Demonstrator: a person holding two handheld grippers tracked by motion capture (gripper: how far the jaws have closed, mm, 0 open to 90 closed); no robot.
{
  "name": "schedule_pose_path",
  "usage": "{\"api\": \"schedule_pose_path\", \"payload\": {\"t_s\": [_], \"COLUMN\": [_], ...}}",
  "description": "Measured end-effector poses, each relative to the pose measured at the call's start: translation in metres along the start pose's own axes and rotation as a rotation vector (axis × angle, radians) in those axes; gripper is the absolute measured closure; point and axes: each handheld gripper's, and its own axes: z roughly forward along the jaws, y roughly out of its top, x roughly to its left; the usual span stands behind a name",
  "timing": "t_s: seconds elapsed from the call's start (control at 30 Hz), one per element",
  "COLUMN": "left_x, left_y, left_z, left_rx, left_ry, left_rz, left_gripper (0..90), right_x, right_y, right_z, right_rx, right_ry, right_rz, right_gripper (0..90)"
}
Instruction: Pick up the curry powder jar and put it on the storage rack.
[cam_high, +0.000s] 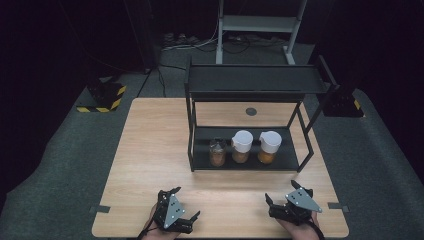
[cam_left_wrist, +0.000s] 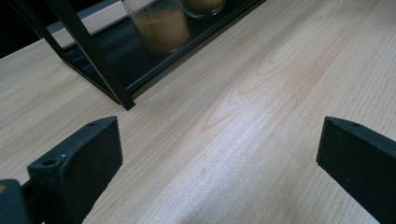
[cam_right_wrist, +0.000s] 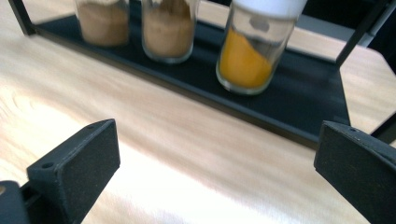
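Both grippers, left (cam_high: 181, 204) and right (cam_high: 285, 198), sit spread wide and empty at the near table edge, jars (cam_high: 241, 146) packed tight on the rack's (cam_high: 290, 161) lower shelf: reaching in risks clipping a post or toppling a neighbour.

Counter w/ black rack, three jars on its bottom shelf

Light wood counter (cam_high: 150, 165) carries a black metal rack (cam_high: 250, 82) toward the far side; a round grey disc (cam_high: 251, 111) sits in the counter top behind it. Rack's lower shelf (cam_high: 290, 160) holds three jars in a row, L to R: uncapped jar (cam_high: 217, 152), white-capped jar (cam_high: 241, 146), white-capped jar w/ orange powder (cam_high: 269, 147) (top shelf bare). Tape marks (cam_high: 99, 209) at the counter's near edges.
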Motion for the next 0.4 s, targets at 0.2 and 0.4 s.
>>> {"api": "schedule_pose_path", "payload": {"t_s": [0.2, 0.4], "left_x": [-0.0005, -0.0007], "left_y": [0.0001, 0.0009], "left_z": [0.0001, 0.0005], "left_rx": [0.001, 0.006], "left_ry": [0.003, 0.004], "left_rz": [-0.002, -0.003], "left_gripper": [0.6, 0.6], "right_x": [0.0006, -0.0032], "right_y": [-0.007, -0.0053], "right_z": [0.0013, 0.0021], "right_rx": [0.037, 0.05], "right_ry": [-0.009, -0.009], "right_rz": [-0.018, 0.0], "right_gripper": [0.0, 0.0]}}
